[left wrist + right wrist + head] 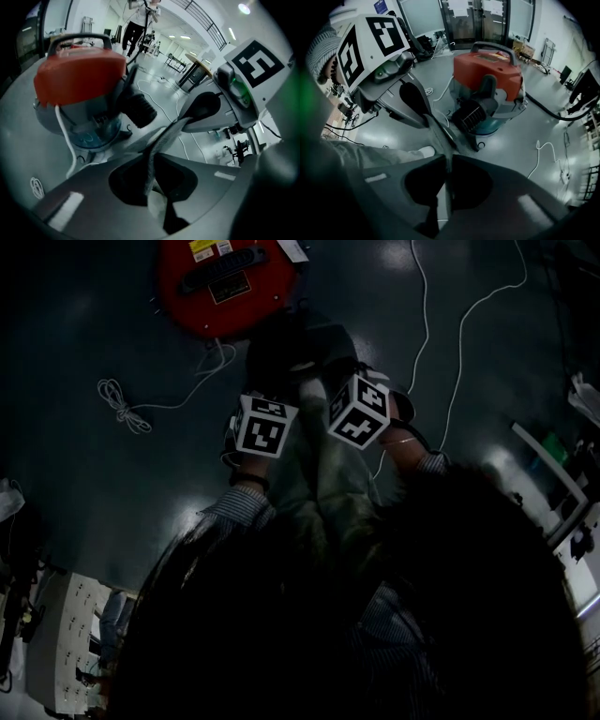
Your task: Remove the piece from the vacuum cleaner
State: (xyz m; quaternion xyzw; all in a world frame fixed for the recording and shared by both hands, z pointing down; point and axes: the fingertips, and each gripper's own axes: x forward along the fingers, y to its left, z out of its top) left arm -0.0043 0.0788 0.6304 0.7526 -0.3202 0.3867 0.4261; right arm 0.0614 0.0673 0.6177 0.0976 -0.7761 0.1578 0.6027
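The vacuum cleaner (225, 282) has a red lid, a black handle and a blue-grey drum (89, 126); it stands on the floor just beyond both grippers. A thin grey cloth piece (161, 140) stretches taut between the two grippers. My left gripper (152, 159) is shut on one end of it. My right gripper (447, 161) is shut on the other end of the cloth piece (436, 131). The two marker cubes (263, 426) (359, 412) sit side by side below the vacuum. A black ribbed inlet (469, 117) faces the grippers.
White cables (122, 404) (459, 343) trail over the dark floor on both sides of the vacuum. A black hose (562, 112) runs off to the right. A white rack (70, 643) stands at lower left. The person's grey trouser leg (370, 154) is close by, and another person (138, 18) stands far off.
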